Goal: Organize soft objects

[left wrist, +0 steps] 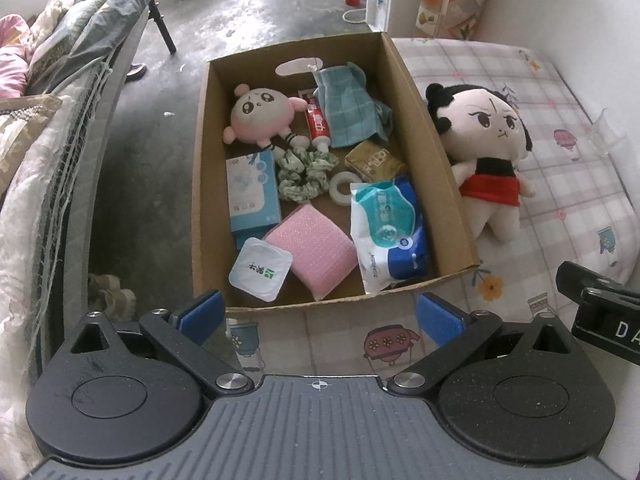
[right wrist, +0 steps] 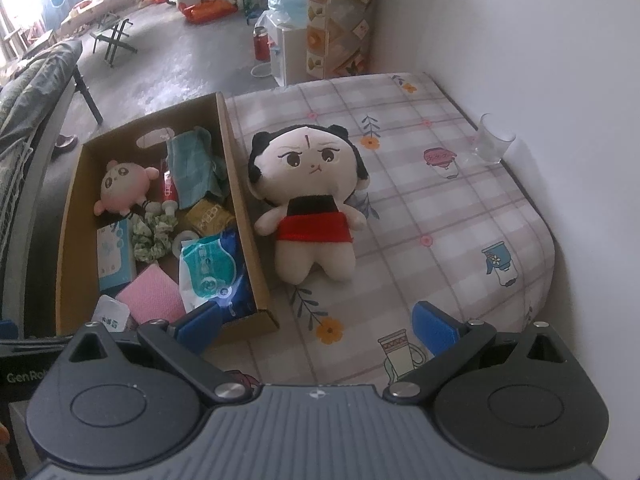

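On the checked bedcover [right wrist: 440, 208], just right of the box [right wrist: 240, 216], the doll [right wrist: 312, 200] lies face up. Both grippers, left [left wrist: 320, 316] and right [right wrist: 318, 320], hover spread wide, holding nothing. Pink plush [left wrist: 260, 114], towel [left wrist: 346, 110] and scrunchie [left wrist: 304, 174] sit inside the box.

- A bed [right wrist: 460, 208] carries the things; its cover is checked, with printed flowers and pots.
- An open cardboard box [right wrist: 240, 208] stands on its left part.
- A plush doll [right wrist: 308, 200] with black hair lies face up, just beside the right wall of the box.
- A clear glass cup [right wrist: 490, 140] stands upright near the far right corner, by the wall.
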